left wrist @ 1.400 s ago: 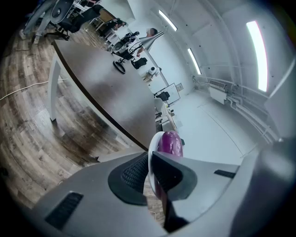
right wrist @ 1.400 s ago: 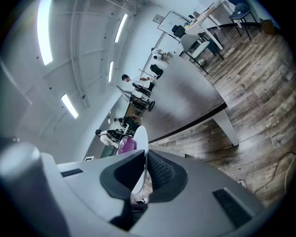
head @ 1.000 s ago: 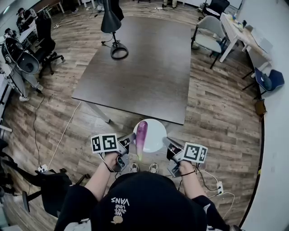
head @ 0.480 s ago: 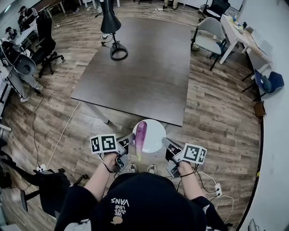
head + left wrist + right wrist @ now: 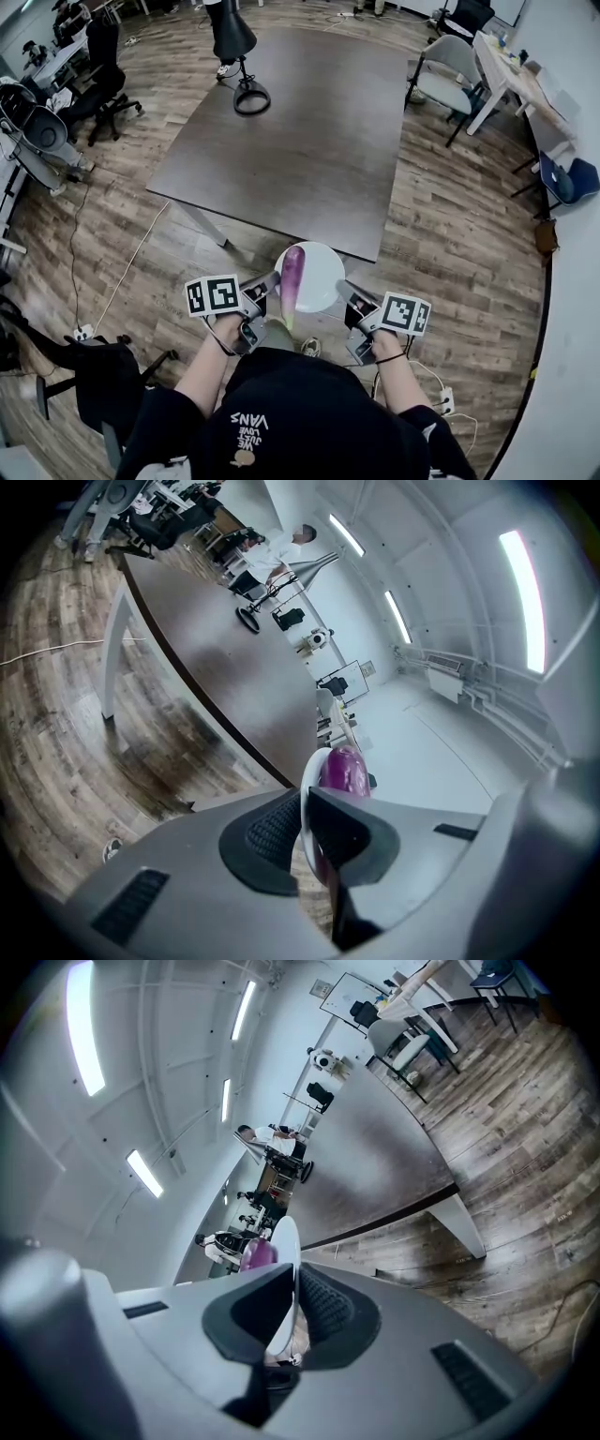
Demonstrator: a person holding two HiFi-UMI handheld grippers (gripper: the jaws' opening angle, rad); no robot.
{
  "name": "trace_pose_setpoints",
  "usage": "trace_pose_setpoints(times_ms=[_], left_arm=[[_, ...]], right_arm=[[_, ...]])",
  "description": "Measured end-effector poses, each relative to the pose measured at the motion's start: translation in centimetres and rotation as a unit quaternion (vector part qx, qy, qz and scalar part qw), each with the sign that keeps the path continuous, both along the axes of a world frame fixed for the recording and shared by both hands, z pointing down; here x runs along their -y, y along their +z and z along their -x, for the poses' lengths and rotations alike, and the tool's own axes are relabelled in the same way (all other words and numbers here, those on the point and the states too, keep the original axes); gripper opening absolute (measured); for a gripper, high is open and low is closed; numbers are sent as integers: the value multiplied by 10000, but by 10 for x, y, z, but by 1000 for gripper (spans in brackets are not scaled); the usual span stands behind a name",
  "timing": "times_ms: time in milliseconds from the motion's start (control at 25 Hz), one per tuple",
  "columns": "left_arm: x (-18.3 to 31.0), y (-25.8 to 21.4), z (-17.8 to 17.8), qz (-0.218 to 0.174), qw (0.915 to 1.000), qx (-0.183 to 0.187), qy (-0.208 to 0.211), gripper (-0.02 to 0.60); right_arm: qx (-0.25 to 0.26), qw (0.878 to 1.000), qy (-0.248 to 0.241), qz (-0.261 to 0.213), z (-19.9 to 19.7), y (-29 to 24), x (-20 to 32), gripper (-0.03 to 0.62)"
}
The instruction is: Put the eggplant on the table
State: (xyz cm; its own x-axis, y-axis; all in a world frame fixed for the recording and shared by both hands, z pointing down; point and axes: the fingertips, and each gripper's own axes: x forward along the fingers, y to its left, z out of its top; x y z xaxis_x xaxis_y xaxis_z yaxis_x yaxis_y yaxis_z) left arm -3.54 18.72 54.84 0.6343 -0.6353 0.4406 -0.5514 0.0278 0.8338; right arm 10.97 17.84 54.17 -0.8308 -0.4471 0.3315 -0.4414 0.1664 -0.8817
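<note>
Head cam down, others along jaws (table [image 5: 309, 122] shared)

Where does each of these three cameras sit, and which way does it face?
Head view: on the person's head, facing steeply down at the table; arms and both grippers show.
Left gripper view: on the left gripper, facing along its fingers, shut on the plate.
Right gripper view: on the right gripper, likewise.
Shared: plate, eggplant, table.

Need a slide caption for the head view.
Left gripper and right gripper hold a plate bearing an eggplant, near the dark table.
</note>
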Motion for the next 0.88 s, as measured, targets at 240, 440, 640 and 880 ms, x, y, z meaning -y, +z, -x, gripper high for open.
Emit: trace_pose_setpoints(times_ms=[240, 440, 640, 880], left_arm=[[18, 7, 5, 109, 9999, -25, 70, 34], [48, 5, 20, 111, 9996, -20, 243, 34], [75, 1, 35, 60, 9992, -5, 407, 34], [106, 0, 57, 38, 9983, -23, 578, 34]], right_arm=[[-140, 9999, 20, 29, 5, 6, 18, 29], [-179, 9997, 194, 14, 20, 4, 44, 29], [-157, 9993, 351, -3, 36, 2, 66, 29], [-178, 9985, 524, -17, 58, 2, 92, 29]])
